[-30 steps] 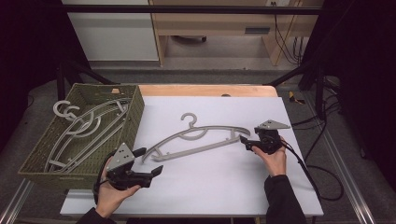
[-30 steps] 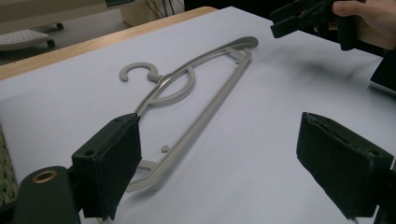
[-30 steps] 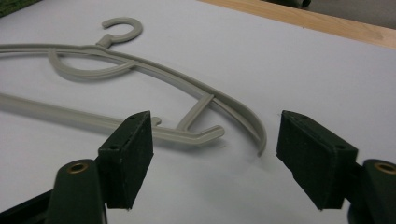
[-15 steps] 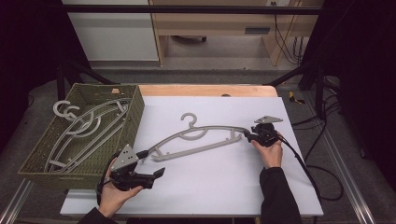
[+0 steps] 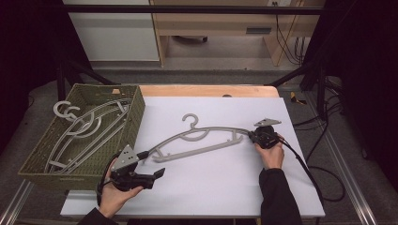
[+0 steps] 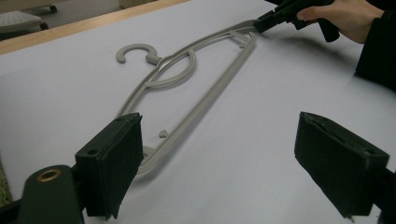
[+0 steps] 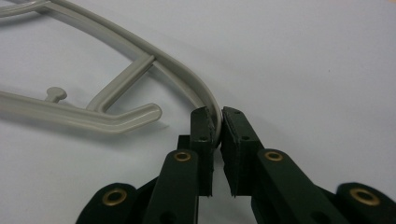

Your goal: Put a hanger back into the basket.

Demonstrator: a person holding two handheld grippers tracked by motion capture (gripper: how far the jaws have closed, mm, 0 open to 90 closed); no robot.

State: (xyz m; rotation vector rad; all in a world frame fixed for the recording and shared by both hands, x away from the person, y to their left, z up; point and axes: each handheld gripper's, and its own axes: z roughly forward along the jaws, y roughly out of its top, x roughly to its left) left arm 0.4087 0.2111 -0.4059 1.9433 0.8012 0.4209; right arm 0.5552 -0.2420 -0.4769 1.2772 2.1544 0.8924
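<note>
Here's the grey plastic hanger (image 5: 202,139), flat on the white table (image 5: 225,187), hook pointing to twelve o'clock, long body running from about eight o'clock up to three. It looks light and thin, stiff enough to keep its shape but likely to flex and swing if lifted by one tip, and that smooth plastic could slip in the pads. Best hold, I'd say, is at the shoulder ends, one each side, so it stays level.

The right tongs (image 7: 218,122) are already there: pressed onto the hanger's right shoulder tip, pinching the curved rod just where it bends down. In the high view, that grip sits at the hanger's three o'clock end.

The left tongs (image 6: 233,168) are spread wide, holding nothing, hovering low over the table. The hanger's near end lies just beside the left pad, not between them. A woven basket (image 5: 136,117) with more hangers (image 5: 80,136) waits at nine o'clock.
</note>
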